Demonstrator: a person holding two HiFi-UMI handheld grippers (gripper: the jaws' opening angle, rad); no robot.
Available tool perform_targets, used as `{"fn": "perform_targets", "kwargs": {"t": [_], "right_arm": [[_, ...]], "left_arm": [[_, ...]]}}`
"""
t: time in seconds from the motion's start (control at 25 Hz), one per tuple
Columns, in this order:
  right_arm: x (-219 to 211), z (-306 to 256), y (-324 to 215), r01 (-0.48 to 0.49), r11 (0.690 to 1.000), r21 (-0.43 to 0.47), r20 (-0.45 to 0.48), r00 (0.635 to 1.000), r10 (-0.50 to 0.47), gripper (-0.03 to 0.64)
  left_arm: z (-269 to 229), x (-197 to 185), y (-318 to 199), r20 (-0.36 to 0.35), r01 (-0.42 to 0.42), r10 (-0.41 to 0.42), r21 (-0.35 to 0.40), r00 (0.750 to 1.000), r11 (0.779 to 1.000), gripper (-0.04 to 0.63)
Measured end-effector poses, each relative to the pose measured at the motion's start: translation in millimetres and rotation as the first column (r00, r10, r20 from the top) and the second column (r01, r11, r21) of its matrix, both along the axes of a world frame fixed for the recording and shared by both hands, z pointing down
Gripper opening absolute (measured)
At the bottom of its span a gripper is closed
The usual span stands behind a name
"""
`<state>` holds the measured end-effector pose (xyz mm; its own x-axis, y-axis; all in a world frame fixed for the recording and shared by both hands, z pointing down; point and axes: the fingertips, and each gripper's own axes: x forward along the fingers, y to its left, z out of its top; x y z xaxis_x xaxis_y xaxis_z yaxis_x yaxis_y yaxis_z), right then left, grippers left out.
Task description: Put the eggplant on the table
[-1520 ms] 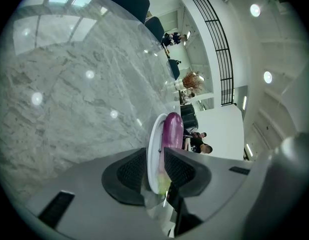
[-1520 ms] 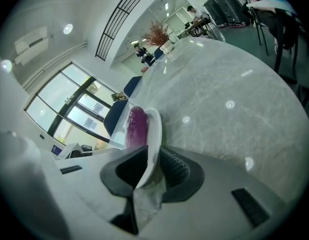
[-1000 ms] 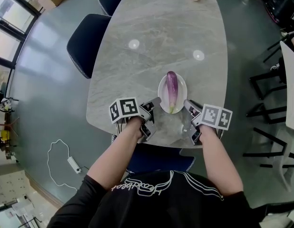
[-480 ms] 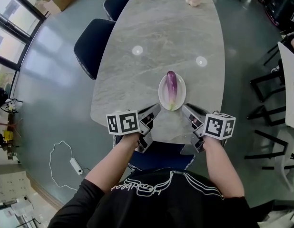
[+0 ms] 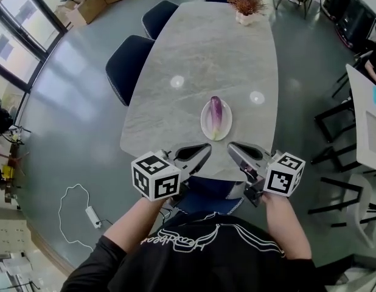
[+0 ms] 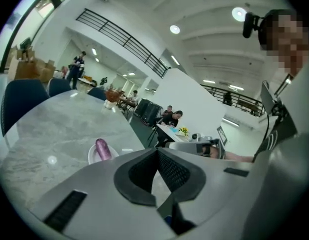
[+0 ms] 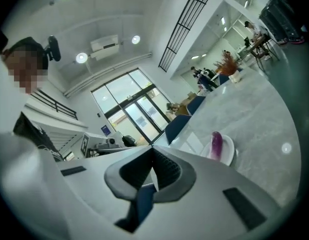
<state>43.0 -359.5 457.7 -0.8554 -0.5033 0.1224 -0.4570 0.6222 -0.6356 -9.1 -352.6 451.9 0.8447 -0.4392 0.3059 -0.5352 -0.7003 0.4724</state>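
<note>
A purple eggplant [image 5: 215, 114] lies on a small white plate [image 5: 204, 123] on the grey marble table [image 5: 200, 53], near its front end. Both grippers are held up in front of the person, short of the plate and over the table's near edge. My left gripper [image 5: 205, 146] points right and is shut with nothing in it. My right gripper [image 5: 231, 145] points left and is also shut and empty. The left gripper view shows the eggplant [image 6: 102, 148] beyond the closed jaws. In the right gripper view the eggplant [image 7: 216, 143] sits on its plate [image 7: 228, 155] at the right.
Dark blue chairs [image 5: 125, 67] stand along the table's left side, and another [image 5: 207, 191] is tucked under the near end. A potted plant [image 5: 243, 1] is at the far end. Black chairs [image 5: 334, 115] stand to the right. A power strip [image 5: 90, 213] lies on the floor at left.
Both grippers have pulled back from beside the plate toward the person and risen. The head view now takes in more of the table's far end.
</note>
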Motion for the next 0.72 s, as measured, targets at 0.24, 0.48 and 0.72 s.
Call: {"fn": "perform_targets", "kwargs": {"t": [0.24,0.48,0.72], "right_arm": [[3,-44,41,0.081,0.983,0.163,-0.079,0.994,-0.069,0.006],[12,-79,71,0.126,0.956,0.266,-0.127,0.987,-0.094,0.006],[19,-96,94,0.160,0.940,0.302,-0.152,0.981,-0.119,0.006]], "left_arm": [[-43,4,37,-0.017,-0.064,0.066,0.124,0.998,0.990,0.008],[-73,6,69,-0.020,-0.105,0.112,0.217,0.993,0.970,0.008],[-94,12,87,-0.036,-0.091,0.105,0.272,0.994,0.958,0.008]]}}
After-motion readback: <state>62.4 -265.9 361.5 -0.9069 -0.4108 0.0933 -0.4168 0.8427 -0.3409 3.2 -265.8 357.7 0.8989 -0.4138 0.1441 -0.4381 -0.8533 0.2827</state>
